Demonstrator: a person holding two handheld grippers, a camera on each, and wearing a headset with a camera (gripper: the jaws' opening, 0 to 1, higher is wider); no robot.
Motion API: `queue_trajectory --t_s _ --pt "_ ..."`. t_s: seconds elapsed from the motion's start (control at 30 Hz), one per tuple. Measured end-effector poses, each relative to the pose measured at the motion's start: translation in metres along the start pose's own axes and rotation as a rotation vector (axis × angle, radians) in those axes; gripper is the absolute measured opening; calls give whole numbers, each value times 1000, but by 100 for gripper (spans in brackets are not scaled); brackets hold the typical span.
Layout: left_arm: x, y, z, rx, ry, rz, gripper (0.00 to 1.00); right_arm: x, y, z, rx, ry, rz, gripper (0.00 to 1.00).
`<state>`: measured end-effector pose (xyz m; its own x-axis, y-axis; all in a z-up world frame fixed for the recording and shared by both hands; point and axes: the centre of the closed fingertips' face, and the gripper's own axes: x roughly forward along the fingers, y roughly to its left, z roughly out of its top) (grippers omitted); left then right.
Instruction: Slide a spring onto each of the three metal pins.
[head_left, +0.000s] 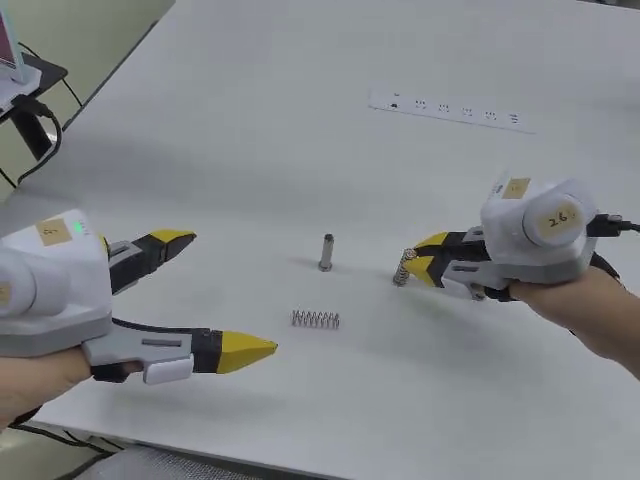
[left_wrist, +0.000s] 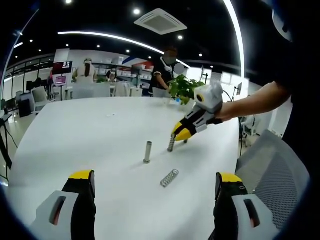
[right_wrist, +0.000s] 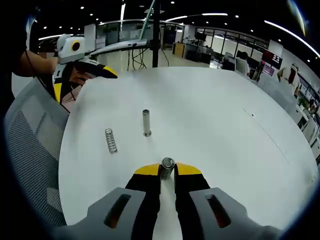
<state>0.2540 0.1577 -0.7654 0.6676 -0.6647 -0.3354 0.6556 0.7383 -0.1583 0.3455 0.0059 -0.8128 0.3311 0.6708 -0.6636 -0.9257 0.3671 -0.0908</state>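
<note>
Item one, right gripper (right_wrist: 167, 171): black jaws with yellow tips pressed nearly together, pinching the held spring (left_wrist: 171, 143), a short steel coil standing upright on the table (head_left: 300, 150). From its own view I see a round, solid-looking cap at the coil's top, so I judge a pin already runs inside it, though the jaws hide the lower part and I cannot be sure. Item two, bare pin (head_left: 326, 252): a smooth, dull-grey metal cylinder with a slightly wider foot, upright near the middle of the head view, with the held spring near it at its 3 o'clock. Item three, loose spring (head_left: 315, 319): a fine wire coil, open-wound and shiny, lying on its side at 6 o'clock of the bare pin, apart from it and touching neither gripper. Item four, left gripper (head_left: 210, 293): jaws spread wide and holding nothing, hovering at 8 o'clock of the head view with the loose spring ahead of it between the tips' lines. Item five, table: matt white, flat and hard. Item six, power strip (head_left: 445, 108): a white bar at 1 o'clock, well apart from the work. Step in hand, as I read it: seating or finishing one spring under the right jaws. The next move calls for picking up the loose spring by its side, turning it on end and lining its bore over the bare pin's top; the coil is light and will roll or squash if gripped hard.
</note>
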Motion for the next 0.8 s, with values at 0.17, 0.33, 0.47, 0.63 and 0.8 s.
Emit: queue_trajectory --t_s 0.17,0.33,0.47,0.63,0.8 --pt "-1 1 -1 1 2 1 97 -1 -1 1 6 -5 -7 8" --pt "0 -1 -1 3 2 -1 97 -1 -1 2 -7 2 -4 8" --pt "1 -3 0 4 0 -5 97 -2 -2 1 -27 14 -4 8" --pt "1 -2 3 8 -3 -5 97 -6 -4 4 -21 -8 -17 15" --pt "1 0 6 14 -6 -4 97 -12 -7 4 -21 -10 -25 17"
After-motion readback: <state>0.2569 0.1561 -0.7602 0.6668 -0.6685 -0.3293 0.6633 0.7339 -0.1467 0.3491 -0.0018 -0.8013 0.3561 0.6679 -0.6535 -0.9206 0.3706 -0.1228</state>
